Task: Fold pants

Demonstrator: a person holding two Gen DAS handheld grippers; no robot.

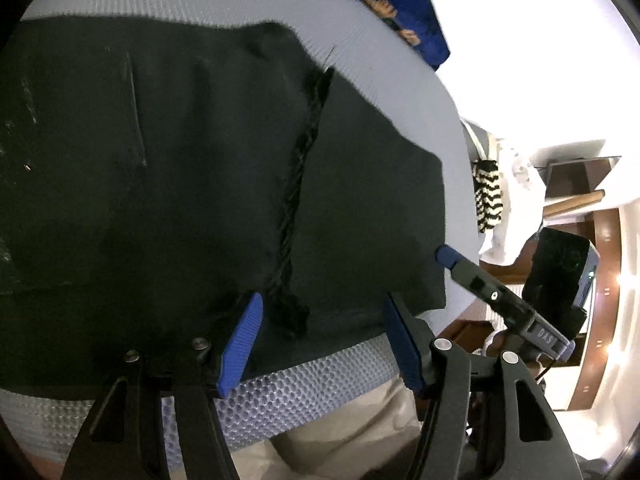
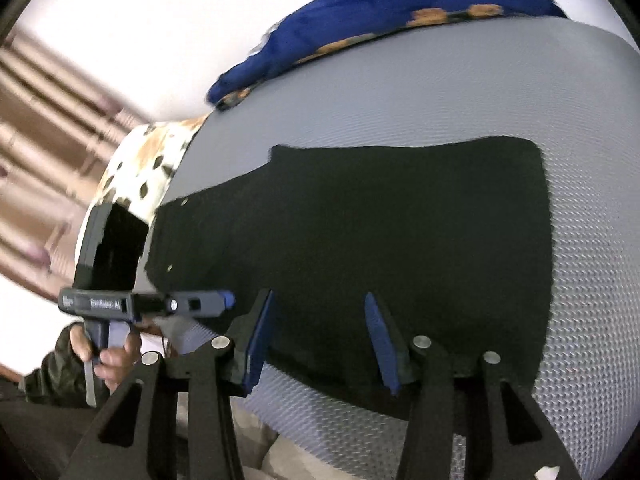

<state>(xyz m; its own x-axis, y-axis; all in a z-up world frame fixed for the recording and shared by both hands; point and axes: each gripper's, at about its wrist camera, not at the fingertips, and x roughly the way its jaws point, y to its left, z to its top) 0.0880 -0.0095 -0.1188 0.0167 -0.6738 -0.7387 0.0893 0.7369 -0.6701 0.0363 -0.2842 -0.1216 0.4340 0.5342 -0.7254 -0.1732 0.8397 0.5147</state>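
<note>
Grey mattress (image 2: 400, 92), "SenRobot AI" left claw (image 2: 230, 299)

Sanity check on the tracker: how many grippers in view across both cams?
2. Left gripper over the black pants' near edge by the drawstring; right gripper over the same edge, further right. Both open.

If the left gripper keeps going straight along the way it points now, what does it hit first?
Most likely the black pants: the left gripper has its jaws open just over their near edge, with the black drawstring running ahead between them. Depth is hard to judge, but nothing else stands in that line.
</note>
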